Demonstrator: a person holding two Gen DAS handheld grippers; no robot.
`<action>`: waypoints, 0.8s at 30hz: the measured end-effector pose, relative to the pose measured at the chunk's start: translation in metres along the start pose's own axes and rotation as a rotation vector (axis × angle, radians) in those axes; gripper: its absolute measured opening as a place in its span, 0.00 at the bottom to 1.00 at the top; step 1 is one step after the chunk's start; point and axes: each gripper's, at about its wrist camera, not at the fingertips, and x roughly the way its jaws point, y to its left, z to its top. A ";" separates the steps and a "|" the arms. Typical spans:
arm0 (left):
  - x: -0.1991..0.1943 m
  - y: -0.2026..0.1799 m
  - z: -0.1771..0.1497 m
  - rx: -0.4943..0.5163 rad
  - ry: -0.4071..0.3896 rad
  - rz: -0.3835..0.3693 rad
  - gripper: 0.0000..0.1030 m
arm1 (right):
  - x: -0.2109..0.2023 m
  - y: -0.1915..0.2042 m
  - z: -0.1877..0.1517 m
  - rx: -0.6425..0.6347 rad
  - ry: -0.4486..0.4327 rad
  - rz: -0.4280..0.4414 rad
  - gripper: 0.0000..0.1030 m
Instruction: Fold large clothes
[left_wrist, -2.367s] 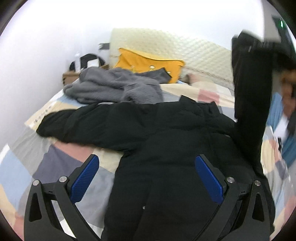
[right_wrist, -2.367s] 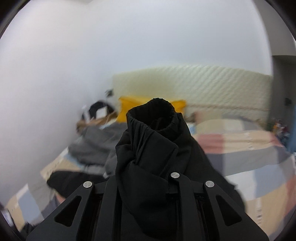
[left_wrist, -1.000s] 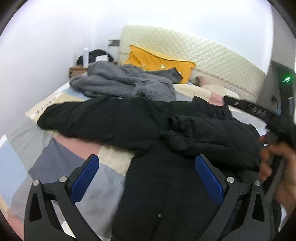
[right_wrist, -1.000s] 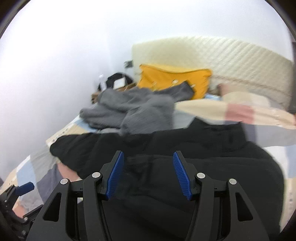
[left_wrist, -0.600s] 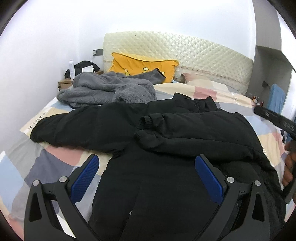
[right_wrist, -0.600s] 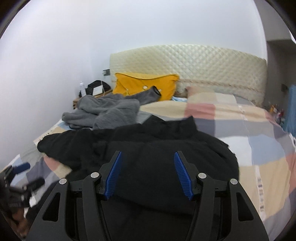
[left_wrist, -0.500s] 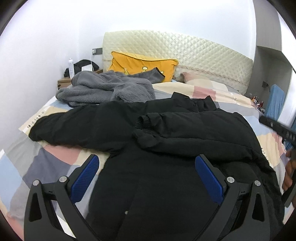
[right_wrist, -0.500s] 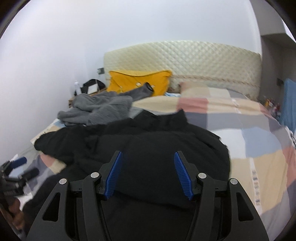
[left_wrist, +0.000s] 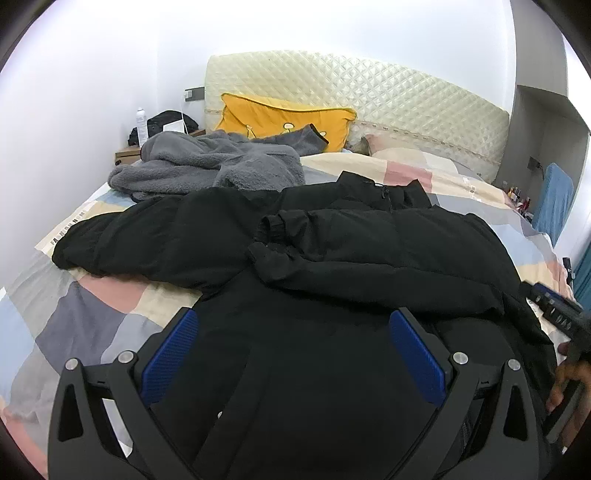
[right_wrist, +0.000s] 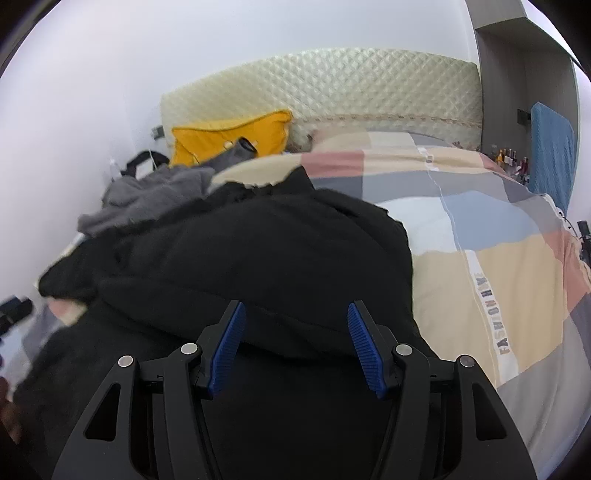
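Two grippers hang over a black jacket (left_wrist: 332, 266) spread on the patchwork bed (left_wrist: 92, 314). The left gripper (left_wrist: 295, 354) has its jaws spread wide, nothing pinched; the right gripper (right_wrist: 293, 345) stands parted too, empty. One sleeve (left_wrist: 369, 254) lies folded across the chest. At eleven o'clock sits a grey fleece (left_wrist: 207, 166).

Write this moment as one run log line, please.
black jacket: flat on bed, one sleeve folded across | left gripper: open | right gripper: open
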 end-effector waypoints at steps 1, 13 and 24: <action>-0.001 -0.001 -0.001 -0.001 -0.002 -0.007 1.00 | 0.004 -0.003 -0.001 -0.010 0.010 -0.015 0.55; 0.025 -0.001 0.000 0.007 0.097 0.081 1.00 | 0.031 -0.063 -0.017 0.140 0.141 -0.162 0.80; 0.100 -0.021 0.054 0.070 0.248 0.141 1.00 | 0.051 -0.099 -0.045 0.205 0.371 -0.200 0.80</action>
